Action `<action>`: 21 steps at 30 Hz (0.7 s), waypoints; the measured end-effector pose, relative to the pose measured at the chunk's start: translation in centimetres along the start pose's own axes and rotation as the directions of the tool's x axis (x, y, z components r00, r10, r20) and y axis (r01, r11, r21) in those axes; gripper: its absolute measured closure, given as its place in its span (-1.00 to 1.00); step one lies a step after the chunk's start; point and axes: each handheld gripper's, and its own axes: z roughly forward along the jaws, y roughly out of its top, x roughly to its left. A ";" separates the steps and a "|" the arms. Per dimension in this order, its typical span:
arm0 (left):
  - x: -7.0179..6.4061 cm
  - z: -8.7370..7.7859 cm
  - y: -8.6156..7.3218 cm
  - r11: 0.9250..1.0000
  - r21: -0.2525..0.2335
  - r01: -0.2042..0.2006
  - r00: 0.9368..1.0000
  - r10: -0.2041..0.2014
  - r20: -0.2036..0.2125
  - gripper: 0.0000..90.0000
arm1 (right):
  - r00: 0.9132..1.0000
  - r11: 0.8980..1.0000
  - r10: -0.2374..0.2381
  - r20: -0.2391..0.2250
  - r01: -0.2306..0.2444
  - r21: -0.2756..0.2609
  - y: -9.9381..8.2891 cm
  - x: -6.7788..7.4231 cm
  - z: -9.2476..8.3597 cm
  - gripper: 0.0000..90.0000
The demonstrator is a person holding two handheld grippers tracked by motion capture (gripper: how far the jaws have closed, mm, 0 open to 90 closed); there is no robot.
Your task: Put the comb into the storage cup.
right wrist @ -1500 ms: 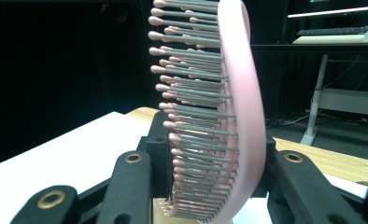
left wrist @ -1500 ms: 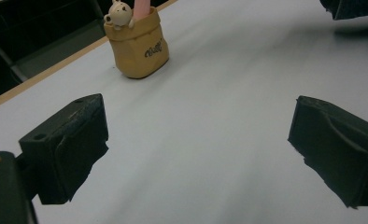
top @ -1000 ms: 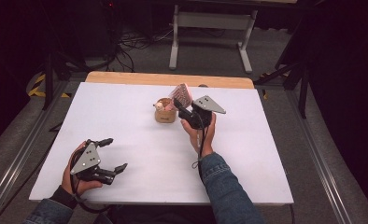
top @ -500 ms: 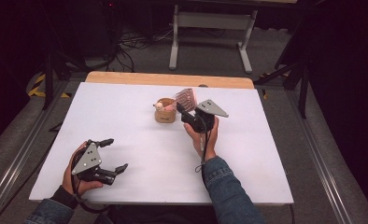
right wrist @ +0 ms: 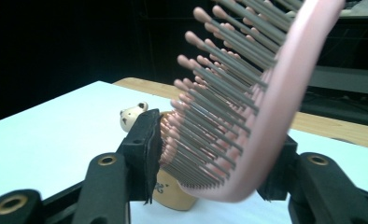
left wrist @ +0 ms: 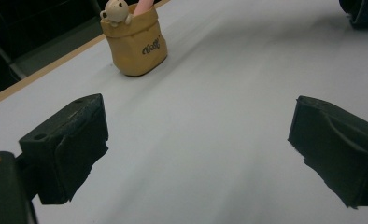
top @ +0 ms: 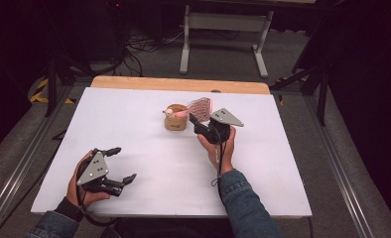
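Right gripper view puts the right gripper (right wrist: 210, 154) around a pink hairbrush (right wrist: 247, 107): the brush head stands between the two jaws, bristles toward the left jaw, back toward the right. The jaws have just been opening; whether the pads now press on the brush cannot be told, as the contact on the right side is hidden behind the brush back. The brush's top is cut off by the frame edge. Behind the bristles a tan holder (right wrist: 173, 193) with a small bear figure (right wrist: 133, 115) is partly covered.

High view shows the brush handle going down into that holder (top: 175, 119), just beside the right gripper (top: 203, 121), on the white worktop (top: 134, 124). Left gripper (top: 121, 164) rests well apart at the near left.

Left gripper view shows its jaws wide apart with nothing between them.
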 end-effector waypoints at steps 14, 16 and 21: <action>-0.1 0.1 0.0 1.000 0.010 -0.005 1.000 0.005 -0.002 -0.87 | 0.999 1.000 -0.028 0.023 0.028 -0.005 0.4 -0.6 -1.7 -0.13; -0.1 0.1 0.0 1.000 0.011 -0.005 1.000 0.005 -0.002 -0.87 | 0.999 1.000 -0.030 0.028 0.030 0.001 0.4 -0.7 -1.8 -0.16; 0.0 0.2 -0.1 1.000 0.013 -0.005 1.000 0.005 -0.001 -0.87 | 0.999 1.000 -0.029 0.024 0.029 -0.001 0.4 -0.8 -2.1 -0.20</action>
